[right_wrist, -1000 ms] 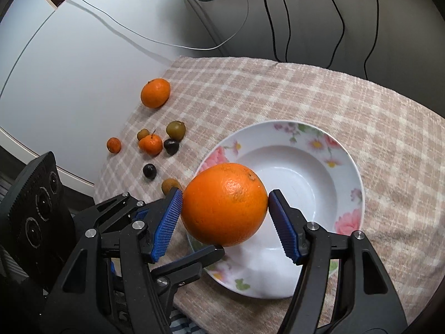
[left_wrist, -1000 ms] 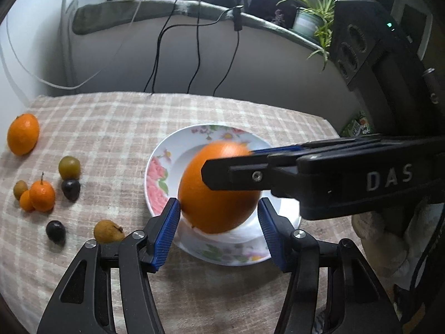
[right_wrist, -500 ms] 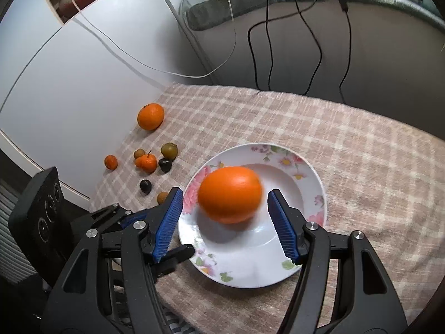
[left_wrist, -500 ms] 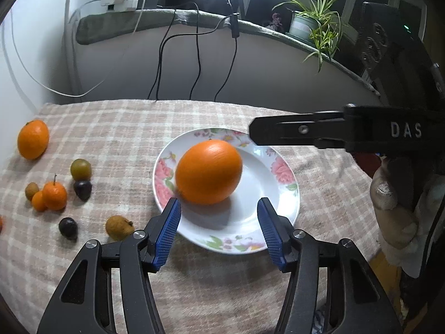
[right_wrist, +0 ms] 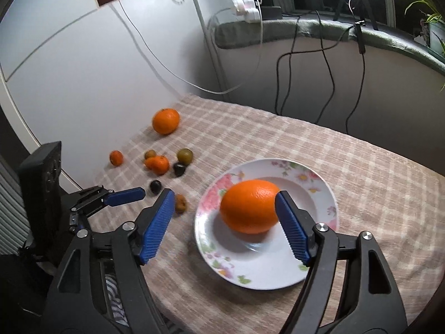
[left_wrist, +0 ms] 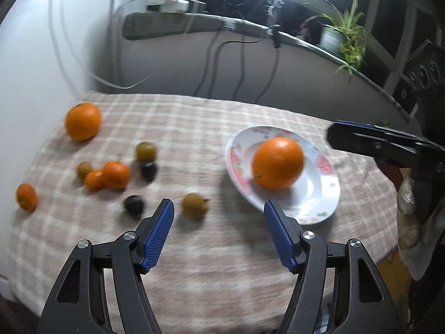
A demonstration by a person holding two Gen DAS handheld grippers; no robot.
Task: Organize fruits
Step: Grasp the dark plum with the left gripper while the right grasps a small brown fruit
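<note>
Checked cloth [left_wrist: 222,117] covers the table; cables hang from a grey ledge [right_wrist: 306,32]. Small fruits are blurred. One orange [right_wrist: 250,207] lies in the plate [right_wrist: 322,253]; nine fruits stay loose. Left gripper [left_wrist: 219,233] and right gripper [right_wrist: 224,225] are opening, both empty.

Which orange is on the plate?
The biggest orange, alone on the flowered plate. The other orange sits on the tablecloth.
</note>
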